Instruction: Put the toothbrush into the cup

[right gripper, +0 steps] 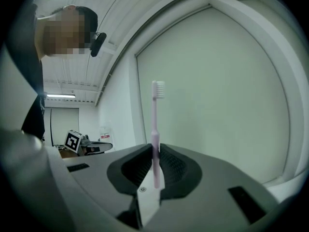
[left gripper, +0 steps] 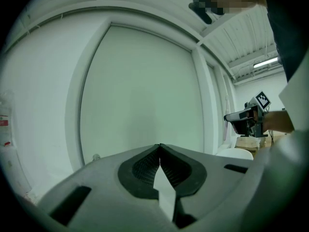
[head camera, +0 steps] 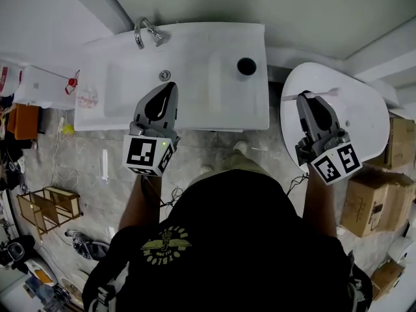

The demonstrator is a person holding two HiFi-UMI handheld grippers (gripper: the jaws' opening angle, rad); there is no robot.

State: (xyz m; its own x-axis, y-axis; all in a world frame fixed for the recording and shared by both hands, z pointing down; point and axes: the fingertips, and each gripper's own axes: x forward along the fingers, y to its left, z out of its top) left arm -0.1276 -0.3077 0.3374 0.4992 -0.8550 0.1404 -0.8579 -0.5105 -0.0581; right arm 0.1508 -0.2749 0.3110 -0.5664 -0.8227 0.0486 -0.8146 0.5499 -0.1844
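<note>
My right gripper (right gripper: 155, 151) is pinching the toothbrush (right gripper: 155, 115) low on its handle, left gripper (left gripper: 159, 149) closed and empty; I reckon it's light, stiff, slick plastic, so squeeze firmly.

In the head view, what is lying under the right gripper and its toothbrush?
A white rounded surface lies below the right gripper, whose jaws hold the toothbrush. The part directly beneath the gripper is covered and cannot be seen.

Glossy white sink (head camera: 214, 96), shiny metal tap (head camera: 147, 32), smooth pale plastic toothbrush (right gripper: 155, 124), matt brown cardboard boxes (head camera: 374, 203)
</note>
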